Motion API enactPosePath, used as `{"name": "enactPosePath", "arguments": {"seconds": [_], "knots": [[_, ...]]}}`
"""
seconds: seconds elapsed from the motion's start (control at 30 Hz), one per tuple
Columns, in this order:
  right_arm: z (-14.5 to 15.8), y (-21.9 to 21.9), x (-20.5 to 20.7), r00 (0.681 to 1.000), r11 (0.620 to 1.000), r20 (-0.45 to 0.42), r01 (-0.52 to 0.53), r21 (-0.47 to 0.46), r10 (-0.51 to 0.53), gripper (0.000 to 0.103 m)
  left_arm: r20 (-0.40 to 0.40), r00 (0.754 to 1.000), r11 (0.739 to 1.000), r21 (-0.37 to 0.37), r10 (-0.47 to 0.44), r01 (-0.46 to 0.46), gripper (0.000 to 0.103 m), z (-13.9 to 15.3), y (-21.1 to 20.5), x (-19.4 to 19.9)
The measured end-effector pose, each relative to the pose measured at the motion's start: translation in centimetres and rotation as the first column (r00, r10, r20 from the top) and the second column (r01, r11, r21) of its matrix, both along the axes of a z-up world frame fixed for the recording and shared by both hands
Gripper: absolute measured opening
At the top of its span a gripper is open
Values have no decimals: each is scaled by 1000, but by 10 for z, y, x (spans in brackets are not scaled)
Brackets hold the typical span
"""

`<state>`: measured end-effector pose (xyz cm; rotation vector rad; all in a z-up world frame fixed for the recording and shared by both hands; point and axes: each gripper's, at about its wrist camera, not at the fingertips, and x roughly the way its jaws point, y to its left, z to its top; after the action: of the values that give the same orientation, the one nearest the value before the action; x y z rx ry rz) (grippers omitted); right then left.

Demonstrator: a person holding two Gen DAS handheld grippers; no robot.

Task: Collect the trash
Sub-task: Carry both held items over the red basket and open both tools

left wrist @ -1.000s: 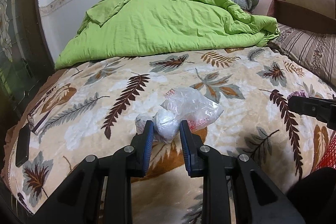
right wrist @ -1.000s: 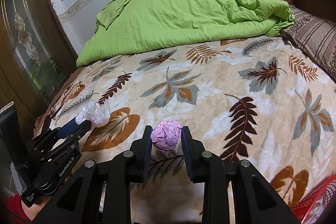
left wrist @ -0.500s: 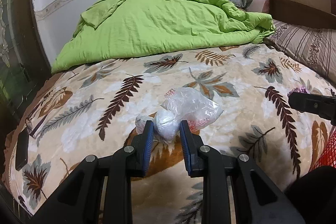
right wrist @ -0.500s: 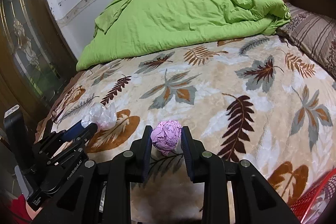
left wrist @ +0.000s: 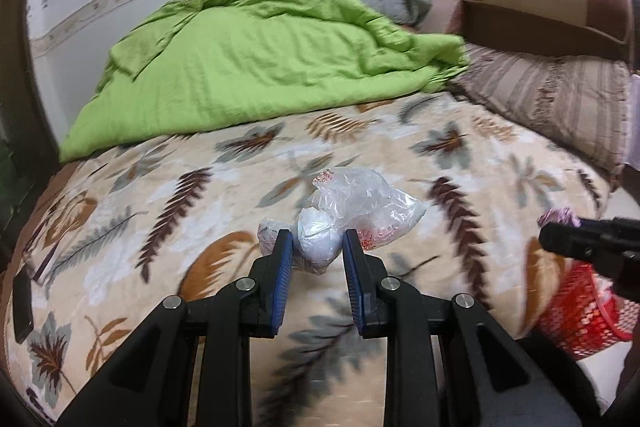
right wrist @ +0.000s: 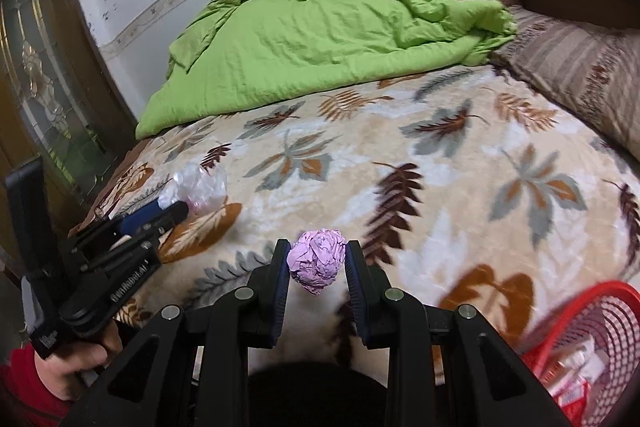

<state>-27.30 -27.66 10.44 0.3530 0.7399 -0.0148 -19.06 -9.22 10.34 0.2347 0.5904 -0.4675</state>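
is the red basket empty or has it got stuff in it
Not empty: through the red basket's mesh wall, white and pale scraps show at its bottom. How full it is cannot be told.

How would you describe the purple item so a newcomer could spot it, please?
Start at the bed's leaf-patterned blanket, then come to its near edge, left of the red mesh basket. The crumpled purple paper ball sits clamped in the right gripper; the left gripper's trash is clear plastic.
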Motion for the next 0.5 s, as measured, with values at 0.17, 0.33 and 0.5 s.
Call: {"name": "enactPosePath", "arguments": {"seconds": [0.17, 0.33, 0.5], "knots": [[6, -36, -35, 995, 995, -11, 98, 2, -98, 30, -18, 995, 994, -42, -102, 102, 25, 19, -25, -19], [17, -80, -80, 975, 975, -14, 221, -12, -221, 30, -22, 972, 970, -71, -235, 233, 25, 37, -61, -48], [24, -121, -123, 939, 939, -22, 343, 3, -343, 30, -48, 929, 927, -109, -366, 360, 25, 47, -100, -73]]}}
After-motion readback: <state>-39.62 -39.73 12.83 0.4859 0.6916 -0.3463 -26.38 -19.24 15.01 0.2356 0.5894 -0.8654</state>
